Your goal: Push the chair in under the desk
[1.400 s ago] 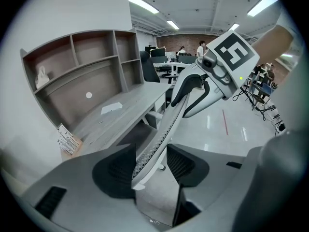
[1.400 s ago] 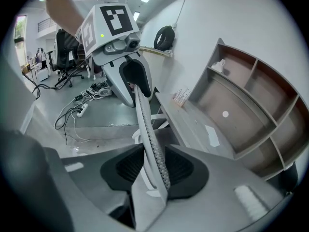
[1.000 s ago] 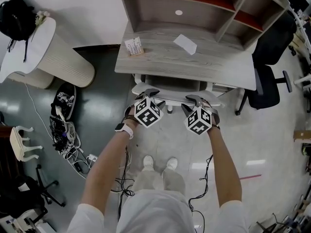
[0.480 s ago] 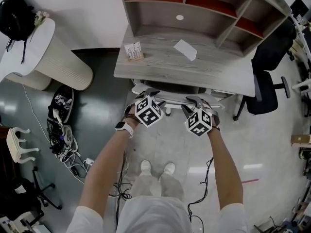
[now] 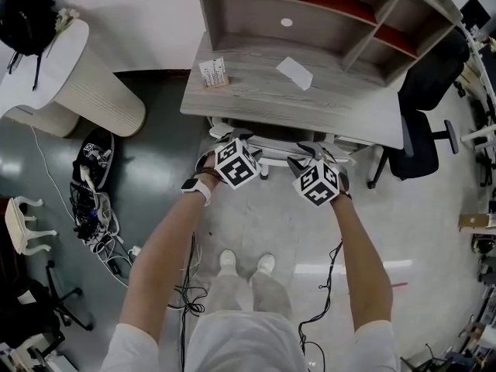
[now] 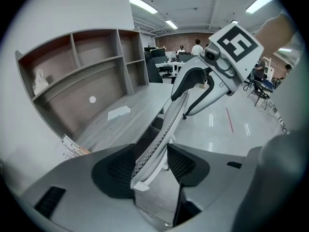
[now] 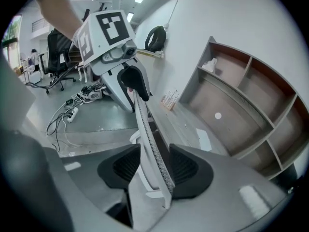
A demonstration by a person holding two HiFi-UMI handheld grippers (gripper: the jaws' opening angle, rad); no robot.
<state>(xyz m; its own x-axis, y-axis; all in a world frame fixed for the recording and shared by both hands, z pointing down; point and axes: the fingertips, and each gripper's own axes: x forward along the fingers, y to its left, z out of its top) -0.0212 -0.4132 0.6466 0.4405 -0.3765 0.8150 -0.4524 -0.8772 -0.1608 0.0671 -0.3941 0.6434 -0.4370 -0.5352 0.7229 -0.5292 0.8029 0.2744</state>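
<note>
The white mesh chair (image 5: 273, 141) stands tucked under the grey wooden desk (image 5: 256, 99), and only its backrest top shows at the desk's front edge. My left gripper (image 5: 232, 139) is shut on the left end of the backrest edge (image 6: 166, 124), with both pads against the mesh. My right gripper (image 5: 311, 152) straddles the right end of the backrest (image 7: 147, 129). Its jaws have just been opening, and a gap shows at one pad, so the edge lies loose between them. In the gripper views, the left gripper (image 6: 153, 153) and right gripper (image 7: 155, 167) each look along the backrest toward the other.
A card stand (image 5: 213, 74) and a paper sheet (image 5: 294, 72) lie on the desk under its hutch shelves (image 5: 325, 14). A black office chair (image 5: 422, 122) stands at the right. A white ribbed pedestal (image 5: 77, 84) and tangled floor cables (image 5: 97, 208) lie at the left. The person's feet (image 5: 244, 262) are behind the chair.
Both grippers and the chair's backrest have shifted slightly closer to the desk's front edge. The person's feet have stepped forward. The right jaws stand wider than before.
</note>
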